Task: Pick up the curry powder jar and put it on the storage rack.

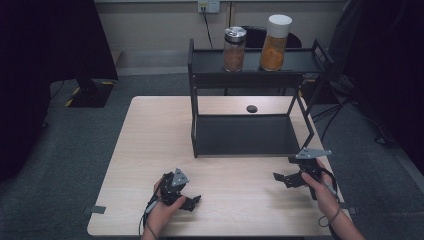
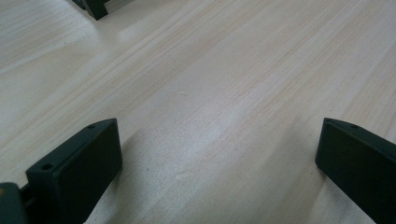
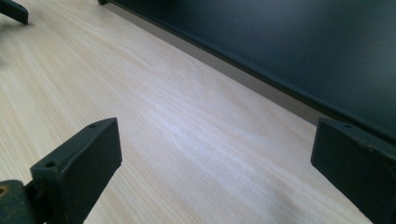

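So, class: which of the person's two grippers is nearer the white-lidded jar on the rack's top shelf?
Right. The right gripper sits by the rack's front right corner, below the white-lidded jar; the left gripper rests further toward the table's near left.

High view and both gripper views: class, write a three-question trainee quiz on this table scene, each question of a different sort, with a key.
1. True or false: both jars stand on the top shelf of the black rack.
2. Multiple choice: the jar with the white lid stands, in the high view, (A) left of the jar with the metal lid, (B) right of it, (C) on the lower shelf.
3. Fill in: the jaws of the left gripper and of the right gripper are ____, with bare table between them.

Key: 1 true; 2 B; 3 open.
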